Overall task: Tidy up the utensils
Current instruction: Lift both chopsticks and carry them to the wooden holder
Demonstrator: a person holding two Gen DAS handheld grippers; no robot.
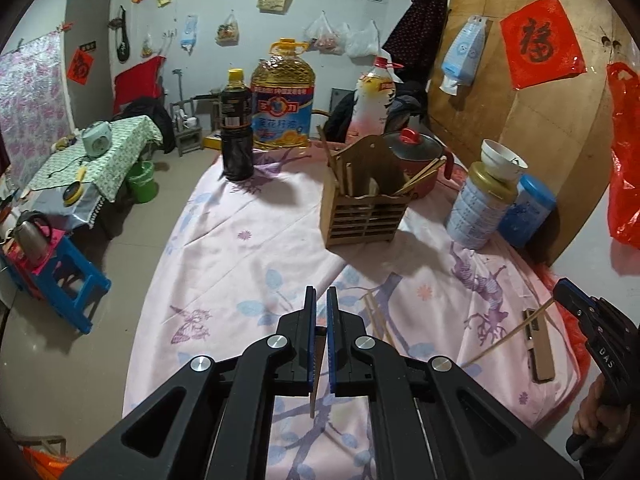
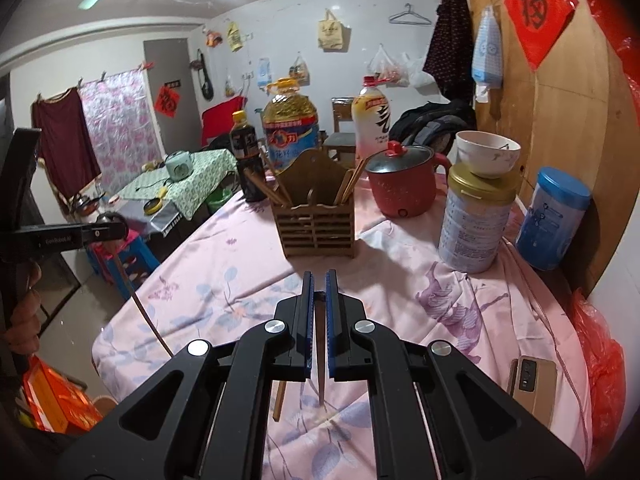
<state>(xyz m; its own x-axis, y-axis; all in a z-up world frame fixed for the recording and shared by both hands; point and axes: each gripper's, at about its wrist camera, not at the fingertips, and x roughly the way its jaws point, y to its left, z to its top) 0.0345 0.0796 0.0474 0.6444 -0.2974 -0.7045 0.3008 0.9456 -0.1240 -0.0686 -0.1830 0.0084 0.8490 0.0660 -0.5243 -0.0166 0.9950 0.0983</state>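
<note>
A wooden slatted utensil holder [image 1: 366, 196] stands mid-table with several chopsticks in it; it also shows in the right wrist view [image 2: 318, 210]. My left gripper [image 1: 321, 300] is shut on a chopstick [image 1: 316, 376] that hangs down between its blue pads, above the pink cloth. My right gripper [image 2: 319, 282] is shut on another chopstick [image 2: 321, 380]. In the left wrist view the right gripper [image 1: 560, 292] shows at the right with its chopstick [image 1: 508, 336] slanting down. A pair of loose chopsticks [image 1: 378, 320] lies on the cloth in front of the left gripper.
Behind the holder stand a dark sauce bottle [image 1: 236, 128], an oil jug [image 1: 283, 100], a white bottle [image 1: 374, 98] and a red pot [image 2: 404, 184]. A tin with a bowl on top [image 2: 476, 216], a blue can [image 2: 554, 220] and a phone [image 2: 532, 380] are at the right.
</note>
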